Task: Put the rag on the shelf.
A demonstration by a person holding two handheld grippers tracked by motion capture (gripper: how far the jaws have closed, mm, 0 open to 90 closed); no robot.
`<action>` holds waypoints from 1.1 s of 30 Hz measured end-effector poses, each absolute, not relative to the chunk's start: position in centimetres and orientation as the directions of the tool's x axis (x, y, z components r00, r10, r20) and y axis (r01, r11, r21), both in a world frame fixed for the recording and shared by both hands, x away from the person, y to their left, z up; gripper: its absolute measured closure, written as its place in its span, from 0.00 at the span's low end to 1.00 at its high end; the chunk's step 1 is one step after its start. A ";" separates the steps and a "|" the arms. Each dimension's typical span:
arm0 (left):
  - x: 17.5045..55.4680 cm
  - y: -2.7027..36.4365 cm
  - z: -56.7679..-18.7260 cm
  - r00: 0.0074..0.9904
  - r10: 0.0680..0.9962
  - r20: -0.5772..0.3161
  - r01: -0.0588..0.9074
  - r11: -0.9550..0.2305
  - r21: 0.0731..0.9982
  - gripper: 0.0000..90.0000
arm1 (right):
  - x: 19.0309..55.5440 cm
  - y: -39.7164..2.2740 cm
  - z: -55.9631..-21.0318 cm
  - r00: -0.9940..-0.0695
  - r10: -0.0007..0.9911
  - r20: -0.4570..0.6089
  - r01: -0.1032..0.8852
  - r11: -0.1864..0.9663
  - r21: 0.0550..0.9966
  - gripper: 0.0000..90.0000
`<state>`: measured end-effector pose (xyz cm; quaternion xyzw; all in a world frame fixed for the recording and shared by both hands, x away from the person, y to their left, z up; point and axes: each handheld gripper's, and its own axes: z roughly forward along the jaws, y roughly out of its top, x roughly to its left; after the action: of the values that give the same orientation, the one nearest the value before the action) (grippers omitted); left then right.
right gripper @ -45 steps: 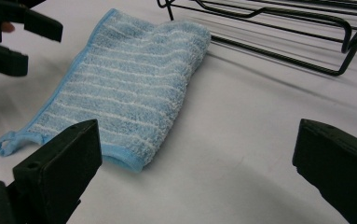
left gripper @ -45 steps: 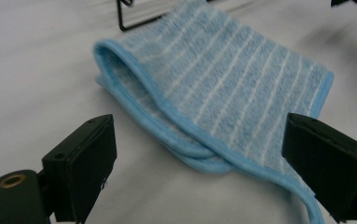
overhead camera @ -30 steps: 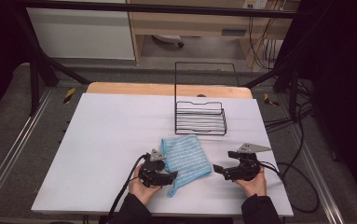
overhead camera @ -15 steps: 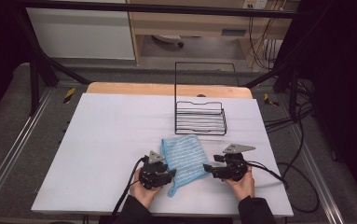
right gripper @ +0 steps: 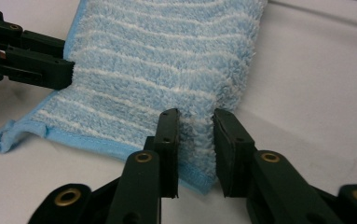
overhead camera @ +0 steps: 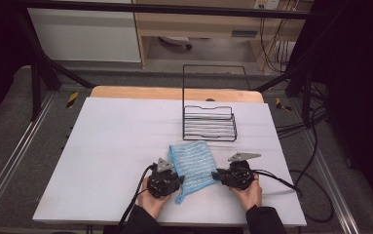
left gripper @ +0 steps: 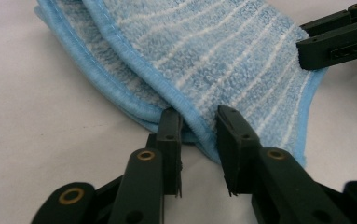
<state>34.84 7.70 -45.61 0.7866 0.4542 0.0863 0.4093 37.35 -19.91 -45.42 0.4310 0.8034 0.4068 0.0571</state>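
A folded light-blue striped cloth (overhead camera: 191, 163) lies on the white table (overhead camera: 116, 146) near its front edge. My left gripper (overhead camera: 177, 183) is at the cloth's front left edge. In the left gripper view its jaws, which have just been closing, pinch the folded hem of the cloth (left gripper: 223, 60) at my left gripper (left gripper: 198, 126). My right gripper (overhead camera: 215, 174) is at the cloth's right side. In the right gripper view its jaws have also just been closing, and my right gripper (right gripper: 195, 123) squeezes a ridge of the cloth (right gripper: 167, 60) near a corner.
A black wire rack (overhead camera: 209, 122) with a tall back frame stands just behind the cloth. Cables (overhead camera: 291, 183) trail off the table's right side. A bare wooden strip (overhead camera: 140, 92) runs along the far edge.
My right gripper has moved left up to the cloth's right edge. Both pairs of jaws have narrowed onto the cloth. The left hand has stayed in place.
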 end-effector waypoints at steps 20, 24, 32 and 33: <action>35.7 9.5 -45.1 0.624 0.741 -0.246 0.629 -0.289 0.722 0.93 | 36.0 -18.6 -44.7 -0.561 0.747 0.355 0.718 0.227 0.658 0.94; 35.9 10.3 -44.8 0.637 0.732 -0.242 0.626 -0.307 0.717 0.93 | 35.5 -17.9 -44.6 -0.561 0.747 0.357 0.718 0.226 0.658 0.94; 35.7 12.1 -44.2 0.666 0.712 -0.224 0.615 -0.354 0.704 0.93 | 34.5 -16.7 -44.8 -0.548 0.727 0.415 0.736 0.183 0.651 0.93; 35.5 12.5 -44.1 0.668 0.711 -0.220 0.616 -0.361 0.700 0.93 | 34.3 -16.4 -44.8 -0.553 0.729 0.404 0.731 0.192 0.654 0.93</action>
<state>35.55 12.45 -44.08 0.8228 0.4032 0.0601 0.3961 34.30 -16.36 -44.80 0.4729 0.7719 0.4248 -0.0016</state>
